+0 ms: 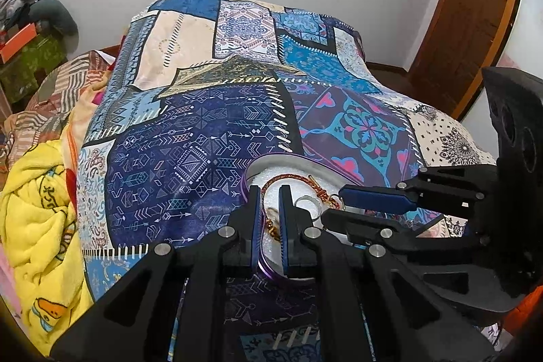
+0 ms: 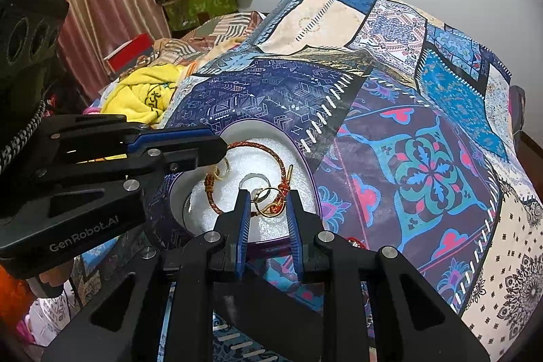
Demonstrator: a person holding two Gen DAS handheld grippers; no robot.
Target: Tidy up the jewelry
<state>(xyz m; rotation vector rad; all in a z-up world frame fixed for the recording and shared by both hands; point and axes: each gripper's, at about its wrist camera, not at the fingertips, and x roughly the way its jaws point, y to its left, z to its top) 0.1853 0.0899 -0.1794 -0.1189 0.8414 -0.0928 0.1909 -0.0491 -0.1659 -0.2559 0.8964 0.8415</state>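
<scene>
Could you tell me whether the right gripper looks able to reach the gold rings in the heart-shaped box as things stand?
Probably yes. The right gripper is open just above the gold rings in the uncovered box, nothing lying over them. The left gripper sits off to the far side.

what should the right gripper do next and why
Probably lower the right gripper a little and close on the gold ring. Its jaws stand open with the ring lying between the fingertips on the white foam of the heart-shaped box, beside the braided bracelet. The left gripper hovers at the box's far edge.
</scene>
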